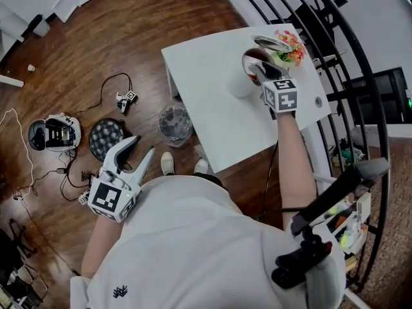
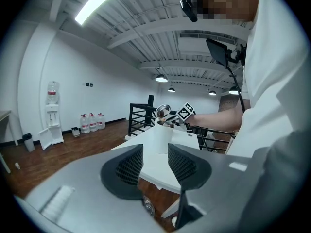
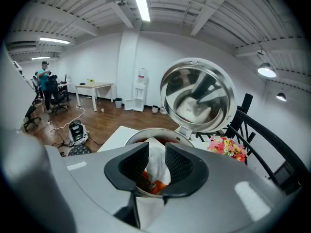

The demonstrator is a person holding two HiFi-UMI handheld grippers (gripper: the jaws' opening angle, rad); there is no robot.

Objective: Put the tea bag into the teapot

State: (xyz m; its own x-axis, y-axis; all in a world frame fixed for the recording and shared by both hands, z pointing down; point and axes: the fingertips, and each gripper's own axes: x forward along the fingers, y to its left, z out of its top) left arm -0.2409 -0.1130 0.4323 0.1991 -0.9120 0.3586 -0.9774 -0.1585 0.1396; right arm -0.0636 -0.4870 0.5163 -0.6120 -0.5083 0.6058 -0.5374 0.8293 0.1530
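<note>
The white paper tea bag [image 3: 155, 168] stands in the gap between the pads of the right gripper [image 3: 156, 148], directly over the open mouth of the white teapot with a steel rim [image 3: 146, 136], which stands on the white bench [image 1: 206, 95]. Its lower end is already inside the rim, where something orange shows, though what that is cannot be told. The bag's long axis runs up and down the gap, its peaked top pointing toward the raised polished steel lid [image 3: 197, 101] and its bottom toward the pot's interior. The right gripper's jaws stand partly apart, flanking the bag without visibly pinching it. The left gripper [image 2: 155, 148] is held low at the person's side, well away from the bench, with its jaws apart on nothing. The likely trouble from here is the bag catching on a ribbed pad and riding back out as the gripper withdraws, or draping over the rim instead of falling in. A careless pull-back could also knock the hinged lid or nudge the pot toward the artificial flowers [image 3: 226, 148] just beside it.
</note>
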